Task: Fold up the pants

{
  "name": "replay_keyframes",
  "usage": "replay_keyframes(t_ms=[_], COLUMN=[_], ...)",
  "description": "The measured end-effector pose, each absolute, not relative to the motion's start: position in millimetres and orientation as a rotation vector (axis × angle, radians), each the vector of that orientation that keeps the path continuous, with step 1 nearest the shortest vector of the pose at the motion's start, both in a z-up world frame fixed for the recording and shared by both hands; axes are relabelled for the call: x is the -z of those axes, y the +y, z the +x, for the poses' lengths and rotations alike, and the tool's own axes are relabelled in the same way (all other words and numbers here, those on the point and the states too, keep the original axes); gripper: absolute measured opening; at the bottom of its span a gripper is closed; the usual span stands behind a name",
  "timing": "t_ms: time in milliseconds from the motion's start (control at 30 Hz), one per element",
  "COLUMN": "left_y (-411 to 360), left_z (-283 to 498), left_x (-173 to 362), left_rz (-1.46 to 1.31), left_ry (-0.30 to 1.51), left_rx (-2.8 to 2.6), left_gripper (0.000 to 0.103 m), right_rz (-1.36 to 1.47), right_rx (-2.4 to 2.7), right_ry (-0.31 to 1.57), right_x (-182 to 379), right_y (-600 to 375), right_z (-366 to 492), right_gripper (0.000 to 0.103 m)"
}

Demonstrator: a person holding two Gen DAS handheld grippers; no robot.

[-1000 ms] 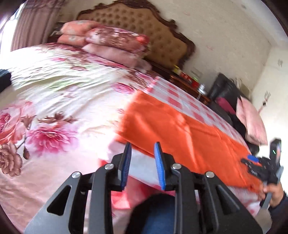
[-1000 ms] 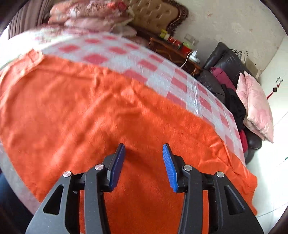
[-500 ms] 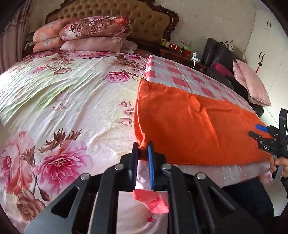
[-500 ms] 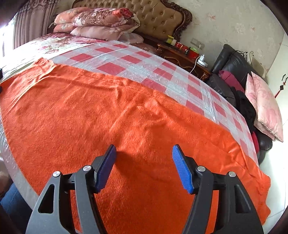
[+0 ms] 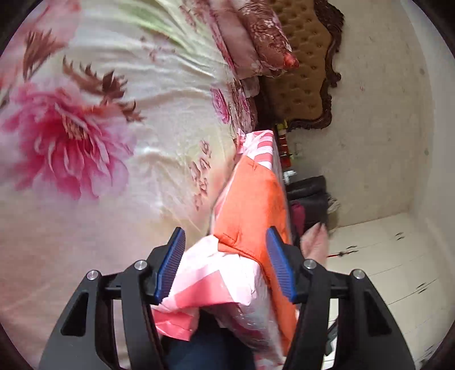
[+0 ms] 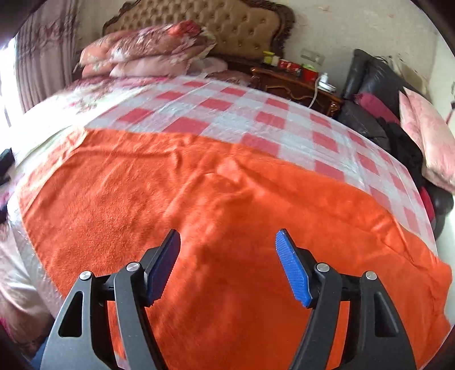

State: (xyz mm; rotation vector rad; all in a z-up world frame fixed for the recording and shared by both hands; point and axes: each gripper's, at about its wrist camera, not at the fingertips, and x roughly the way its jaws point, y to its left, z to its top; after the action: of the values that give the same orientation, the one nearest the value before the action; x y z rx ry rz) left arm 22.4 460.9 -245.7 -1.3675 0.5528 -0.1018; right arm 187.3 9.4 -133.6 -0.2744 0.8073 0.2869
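Note:
An orange fleece garment (image 6: 199, 216) lies spread flat on a pink-and-white checked plastic sheet (image 6: 244, 113) on the bed. My right gripper (image 6: 227, 267) is open and empty, held just above the orange cloth near its front edge. In the left wrist view, which is rolled sideways, my left gripper (image 5: 224, 267) is open. The corner of the checked sheet (image 5: 216, 284) and the corner of the orange garment (image 5: 250, 210) lie between its fingers. The jaws do not press on them.
The floral bedspread (image 5: 99, 142) covers the rest of the bed. Stacked pillows (image 6: 148, 51) lie against the tufted headboard (image 6: 236, 25). A wooden nightstand (image 6: 295, 85) and a dark sofa with pink cushions (image 6: 421, 128) stand at the right. My leg in blue jeans (image 5: 204, 350) is below the left gripper.
The left gripper was shut at the sheet's corner half a second ago. It has since opened wide and rolled sideways. The right gripper has opened a little wider and drawn back.

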Motion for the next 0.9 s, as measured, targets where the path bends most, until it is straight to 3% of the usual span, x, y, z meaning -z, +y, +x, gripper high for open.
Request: replay_keyframes(t_ms=[133,233,300,400,600,833,867,900], left_y=[450,447,450,455,469,466,467,469], left_z=[44,58,63,66,63,57,53,48], left_x=[279,280,272,253,241,228,227,224], left_rz=[-1.588,-1.61,-1.572,-1.484,-1.403,-1.371,-1.375,-1.374], left_ry=[0.546,0.529,0.531,0.537,0.576,0.59,0.589,0.582], left_rx=[0.256,0.315,0.3,0.258,0.117,0.085,0.053,0.007], left_gripper=[0.057,0.038,0.019,0.014,0.013,0.017,0.024,0.04], right_rz=[-0.233,-0.158,-0.137,-0.156,-0.205,-0.199,-0.178,-0.163], right_rx=[-0.194,-0.103,-0.015,0.096,0.266,0.279,0.284,0.286], right_ry=[0.764,0.796,0.82,0.838,0.864,0.848,0.852,0.856], right_x=[111,107,112,120,143,153,153,153], right_y=[-46,-97,-130,-171,-228,-235,-238,-239], right_z=[175,175,173,168,169,167,167,167], right_gripper=[0.074,0.075,0.075,0.075,0.075,0.083,0.084,0.085])
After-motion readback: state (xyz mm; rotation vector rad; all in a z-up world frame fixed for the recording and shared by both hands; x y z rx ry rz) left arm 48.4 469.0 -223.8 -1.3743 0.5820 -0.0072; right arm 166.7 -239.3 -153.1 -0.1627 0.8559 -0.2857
